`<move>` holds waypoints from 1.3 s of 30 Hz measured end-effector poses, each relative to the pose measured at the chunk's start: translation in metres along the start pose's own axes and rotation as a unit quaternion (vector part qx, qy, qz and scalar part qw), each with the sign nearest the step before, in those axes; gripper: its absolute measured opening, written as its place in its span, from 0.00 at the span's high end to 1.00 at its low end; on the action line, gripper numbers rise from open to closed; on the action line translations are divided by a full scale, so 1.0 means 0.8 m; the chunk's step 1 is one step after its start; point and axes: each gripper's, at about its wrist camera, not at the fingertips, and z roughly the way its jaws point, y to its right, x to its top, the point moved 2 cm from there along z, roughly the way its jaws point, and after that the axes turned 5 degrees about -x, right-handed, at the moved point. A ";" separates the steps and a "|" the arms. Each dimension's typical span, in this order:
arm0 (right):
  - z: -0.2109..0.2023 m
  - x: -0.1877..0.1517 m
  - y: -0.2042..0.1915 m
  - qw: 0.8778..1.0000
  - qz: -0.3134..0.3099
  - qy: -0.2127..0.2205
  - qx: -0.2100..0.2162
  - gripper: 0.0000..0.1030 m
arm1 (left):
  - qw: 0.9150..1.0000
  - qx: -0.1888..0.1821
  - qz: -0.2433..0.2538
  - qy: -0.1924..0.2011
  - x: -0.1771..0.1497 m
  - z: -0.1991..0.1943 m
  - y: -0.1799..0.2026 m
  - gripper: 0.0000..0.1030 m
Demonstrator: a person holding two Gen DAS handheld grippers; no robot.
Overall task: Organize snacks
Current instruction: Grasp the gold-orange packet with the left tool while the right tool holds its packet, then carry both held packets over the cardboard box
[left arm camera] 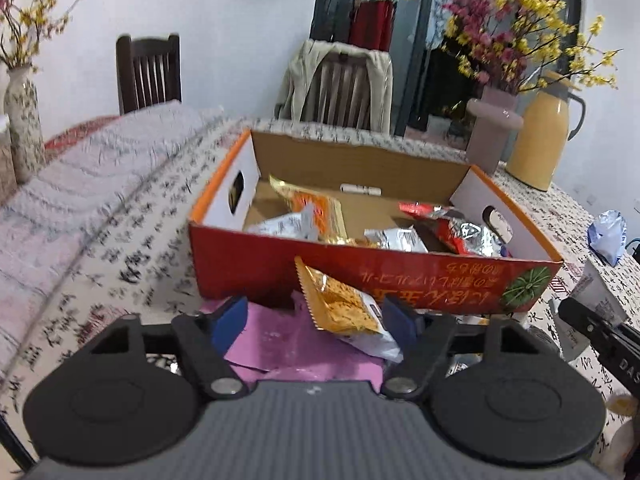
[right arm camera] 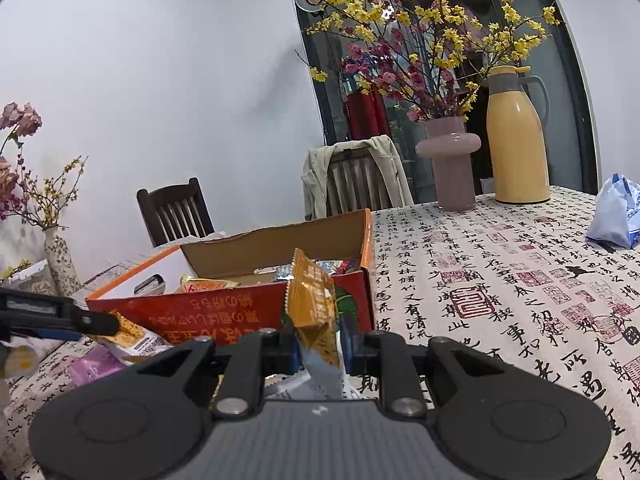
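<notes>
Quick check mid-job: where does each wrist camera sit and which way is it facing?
Left wrist: on the left gripper, looking down at an orange snack packet before the red box; jaws open.
Right wrist: on the right gripper, shut on a brown packet, facing the box's corner.
Shared: box, yellow jug, pink vase.

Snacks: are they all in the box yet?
Not yet. Several packets already lie in the box. The right tongs hold an orange packet upright. Another orange packet sits between the open left tongs, on a purple packet outside the box.
</notes>
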 end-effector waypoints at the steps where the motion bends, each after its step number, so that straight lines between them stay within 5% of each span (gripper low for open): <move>1: 0.000 0.000 0.000 1.000 0.000 0.000 0.001 0.81 | 1.000 -0.002 -0.004 -0.005 0.000 0.004 0.000 0.36; 11: -0.001 0.000 0.001 1.000 0.002 0.003 0.006 0.81 | 1.000 -0.014 -0.020 0.000 0.001 0.002 0.001 0.89; 24: -0.008 0.008 -0.005 1.000 0.002 0.002 0.006 0.81 | 0.998 -0.036 -0.002 0.057 0.018 -0.040 0.012 0.95; 39: 0.008 0.071 -0.044 0.999 -0.020 0.027 0.025 0.81 | 0.993 -0.050 0.006 0.109 0.074 -0.056 0.020 0.95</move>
